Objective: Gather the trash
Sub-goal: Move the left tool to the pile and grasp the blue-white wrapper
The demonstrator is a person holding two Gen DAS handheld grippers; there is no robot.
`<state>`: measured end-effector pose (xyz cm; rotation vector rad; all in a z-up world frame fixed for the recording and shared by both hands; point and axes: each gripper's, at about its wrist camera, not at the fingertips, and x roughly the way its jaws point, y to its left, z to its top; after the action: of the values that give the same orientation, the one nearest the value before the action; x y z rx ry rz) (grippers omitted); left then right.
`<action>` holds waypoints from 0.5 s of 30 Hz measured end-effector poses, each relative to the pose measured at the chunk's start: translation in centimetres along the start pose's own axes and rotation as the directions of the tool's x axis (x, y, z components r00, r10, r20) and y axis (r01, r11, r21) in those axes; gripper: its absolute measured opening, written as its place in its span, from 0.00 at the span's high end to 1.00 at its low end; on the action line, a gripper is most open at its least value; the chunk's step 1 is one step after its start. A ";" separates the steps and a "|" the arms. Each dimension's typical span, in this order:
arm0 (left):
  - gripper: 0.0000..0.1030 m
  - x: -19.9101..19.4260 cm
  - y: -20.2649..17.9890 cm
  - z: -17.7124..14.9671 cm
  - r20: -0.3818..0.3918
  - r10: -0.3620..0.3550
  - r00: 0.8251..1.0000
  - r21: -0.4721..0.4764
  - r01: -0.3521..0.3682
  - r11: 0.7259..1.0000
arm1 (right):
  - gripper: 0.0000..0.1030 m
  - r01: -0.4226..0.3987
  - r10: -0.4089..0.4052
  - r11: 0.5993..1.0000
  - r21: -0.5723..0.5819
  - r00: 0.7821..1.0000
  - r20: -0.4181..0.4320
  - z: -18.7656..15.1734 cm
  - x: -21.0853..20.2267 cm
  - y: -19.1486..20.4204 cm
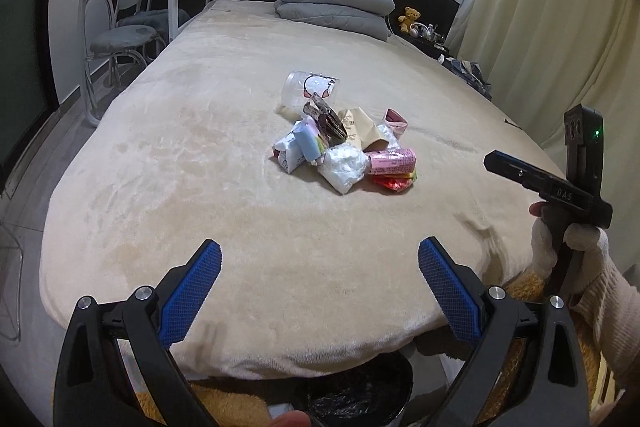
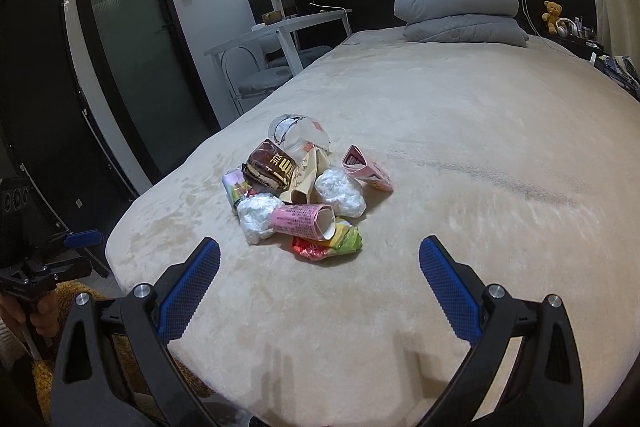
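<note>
A pile of trash [image 1: 340, 143] [image 2: 300, 195] lies in the middle of the beige bed: a clear plastic cup [image 1: 308, 89] [image 2: 298, 135], a brown wrapper [image 2: 270, 169], crumpled white plastic [image 1: 346, 167] [image 2: 340, 193], a pink rolled carton [image 1: 392, 161] [image 2: 302, 221] and red-green wrappers [image 2: 328, 245]. My left gripper [image 1: 320, 263] hangs open over the bed's foot, well short of the pile. My right gripper [image 2: 320, 259] is open too, just in front of the pile, nothing between its fingers. The right gripper's body [image 1: 560, 179] shows at right in the left wrist view, held by a sleeved hand.
A bin with a black liner [image 1: 352, 391] stands under the bed's foot edge. Folded grey bedding [image 1: 336, 7] [image 2: 464, 15] lies at the head. A white table and chairs [image 1: 132, 19] stand to the left, a dark door [image 2: 132, 39] beyond, curtains [image 1: 552, 7] to the right.
</note>
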<state>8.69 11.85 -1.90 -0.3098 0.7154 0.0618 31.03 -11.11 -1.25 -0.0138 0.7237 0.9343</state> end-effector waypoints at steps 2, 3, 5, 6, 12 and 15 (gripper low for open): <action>0.06 1.0 0.5 1.3 0.000 -0.018 1.000 -0.019 0.018 1.000 | 0.04 -0.005 0.005 1.000 -0.008 1.000 -0.012 0.7 1.2 -0.4; 0.06 1.5 0.8 1.9 0.001 -0.027 1.000 -0.025 0.027 0.999 | 0.04 -0.005 0.005 1.000 -0.012 1.000 -0.018 1.0 1.8 -0.6; 0.06 2.6 1.4 3.1 0.002 -0.044 0.999 -0.038 0.044 0.998 | 0.04 -0.010 0.009 1.000 -0.018 0.999 -0.033 1.6 3.0 -1.0; 0.06 3.2 1.7 3.7 0.001 -0.050 0.999 -0.046 0.050 0.998 | 0.04 -0.011 0.011 1.000 -0.020 0.999 -0.041 1.9 3.6 -1.2; 0.07 7.4 3.7 6.2 -0.030 -0.099 0.995 -0.104 0.096 0.990 | 0.04 -0.028 0.027 0.999 -0.015 0.997 -0.072 3.6 6.6 -2.6; 0.07 9.4 4.1 6.9 -0.050 -0.117 0.992 -0.115 0.111 0.987 | 0.05 -0.035 0.036 0.999 0.006 0.995 -0.095 4.1 8.1 -3.8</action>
<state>19.48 17.39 -4.21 -0.4606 0.7510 -0.0155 39.16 -6.24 -3.88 -0.0417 0.8168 0.9711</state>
